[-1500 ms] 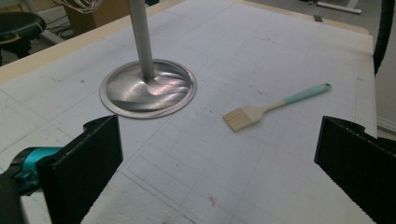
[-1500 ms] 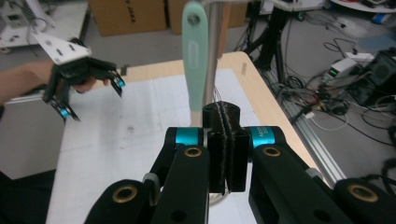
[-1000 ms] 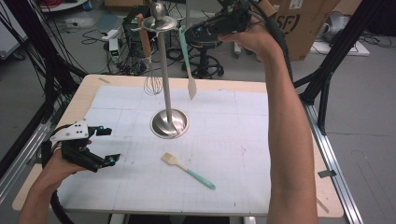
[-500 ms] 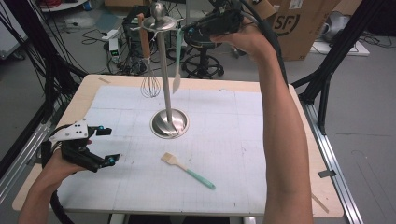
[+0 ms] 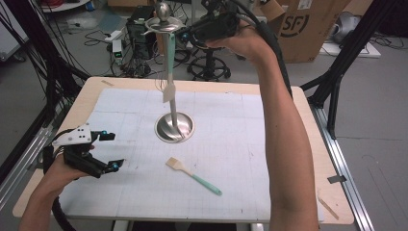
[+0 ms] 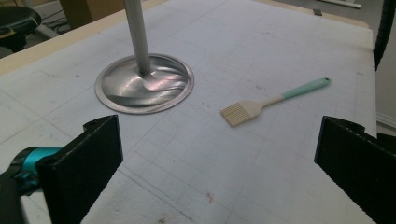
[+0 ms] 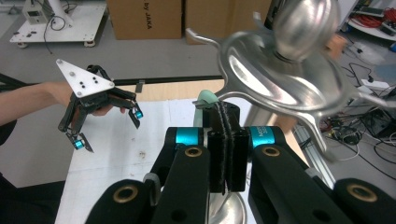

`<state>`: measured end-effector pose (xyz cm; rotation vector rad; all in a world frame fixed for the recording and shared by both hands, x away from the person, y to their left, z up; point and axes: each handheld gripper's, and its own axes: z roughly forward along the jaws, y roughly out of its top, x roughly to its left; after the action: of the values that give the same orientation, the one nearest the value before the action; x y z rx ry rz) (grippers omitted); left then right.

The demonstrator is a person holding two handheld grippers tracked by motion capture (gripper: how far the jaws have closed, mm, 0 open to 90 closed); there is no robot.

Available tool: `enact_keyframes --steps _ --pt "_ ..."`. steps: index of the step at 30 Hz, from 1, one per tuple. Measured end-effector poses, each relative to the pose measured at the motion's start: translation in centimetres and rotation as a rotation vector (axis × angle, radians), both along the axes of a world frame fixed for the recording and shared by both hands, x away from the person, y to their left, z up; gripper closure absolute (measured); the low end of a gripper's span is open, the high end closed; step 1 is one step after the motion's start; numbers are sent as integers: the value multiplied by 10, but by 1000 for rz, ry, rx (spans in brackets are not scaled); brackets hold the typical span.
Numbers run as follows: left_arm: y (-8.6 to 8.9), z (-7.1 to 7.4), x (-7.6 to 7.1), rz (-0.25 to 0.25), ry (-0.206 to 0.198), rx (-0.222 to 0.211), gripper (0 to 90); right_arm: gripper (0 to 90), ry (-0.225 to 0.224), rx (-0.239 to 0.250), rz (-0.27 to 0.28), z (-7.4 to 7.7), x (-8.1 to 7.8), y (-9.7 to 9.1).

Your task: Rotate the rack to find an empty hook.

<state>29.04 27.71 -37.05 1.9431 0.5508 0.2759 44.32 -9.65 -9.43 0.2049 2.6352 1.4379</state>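
At the top centre of the high view, a mint-handled spatula [image 5: 168,72] is being pinched by the right gripper [image 5: 185,34] — long axis hanging vertical, just beside the hooks of the steel utensil stand [image 5: 174,126]. At the lower left, the left gripper [image 5: 108,150] is being held spread wide — pinching nothing.

the stand [image 5: 174,126] sits in the middle of the table [image 5: 298,106]. the brush [image 5: 193,175] lies lower right of it.
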Motion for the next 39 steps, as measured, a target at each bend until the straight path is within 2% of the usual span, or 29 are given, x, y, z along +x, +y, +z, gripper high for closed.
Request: enact_keyframes --steps 1,4,5,6,11,20,27,32,39 --pt "0 0 0 0 1 -1 17 892 -20 1 6 1 1 3" --pt "0 0 0 -4 -3 -8 17 892 -27 1 18 3 -1 9" --pt "0 1 0 -4 -2 -7 17 892 -14 -5 22 3 -3 11" --pt "0 0 0 -5 -2 -7 17 892 -32 -2 25 4 -2 12" --pt "1 1 0 -3 -4 -11 17 892 -20 -12 18 4 -3 8" --pt "0 1 0 0 -7 -6 17 892 -26 -10 -11 7 -6 -15" --pt "0 2 -1 -1 -9 -4 16 892 -12 -8 -47 4 -6 -37" --pt "0 2 0 -1 -8 -4 17 892 -4 -20 -62 4 -4 -46" --pt "0 1 0 -3 -9 -1 16 892 3 1 -84 4 2 -55"
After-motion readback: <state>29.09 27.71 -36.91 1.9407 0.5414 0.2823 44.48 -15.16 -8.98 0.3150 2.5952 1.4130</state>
